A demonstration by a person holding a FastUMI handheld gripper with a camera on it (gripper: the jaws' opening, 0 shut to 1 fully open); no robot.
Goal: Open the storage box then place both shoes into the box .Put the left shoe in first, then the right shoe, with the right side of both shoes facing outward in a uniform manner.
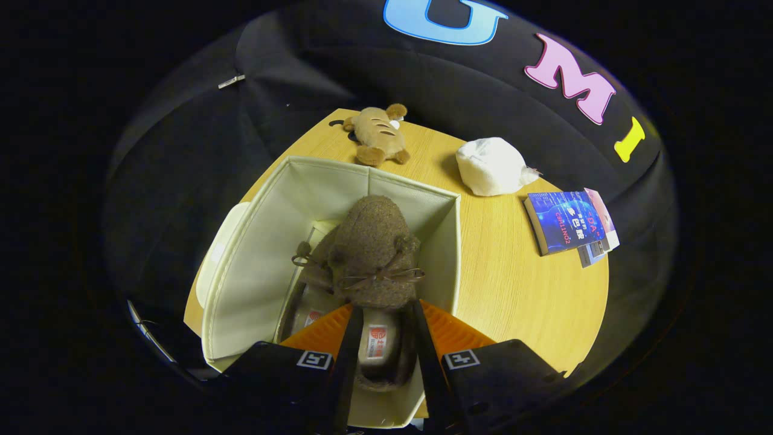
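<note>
In the gripper view, the tool (pixel 381 338) points down into the open storage box (pixel 253 272). Its two fingers (pixel 349 344) stand a narrow way apart, with the heel end of a brown fuzzy shoe (pixel 374 254) between them, and each finger lies against a side of that shoe's opening, so the tool is pinching the shoe. The shoe's toe reaches forward beyond the fingertips toward the box's far wall, and a small bow sits across its top just ahead of the fingers. A second shoe (pixel 311 284) of the same kind lies beside it on the left, lower in the box, part hidden under the held one; whether the two touch I cannot tell.

The box is pale inside, its walls upright, its rim open all round. Free room shows in the box to the left of the shoes and ahead of the toe; on the right the held shoe is close to the right wall. A pale lid (pixel 220 260) lies just outside the left wall. The box stands on a round wooden tabletop (pixel 513 284). Beyond the box lie a plush toy (pixel 377 136) and a white bundle (pixel 492 166), well apart from each other, and to the right some books (pixel 570 220) near the tabletop's edge
</note>
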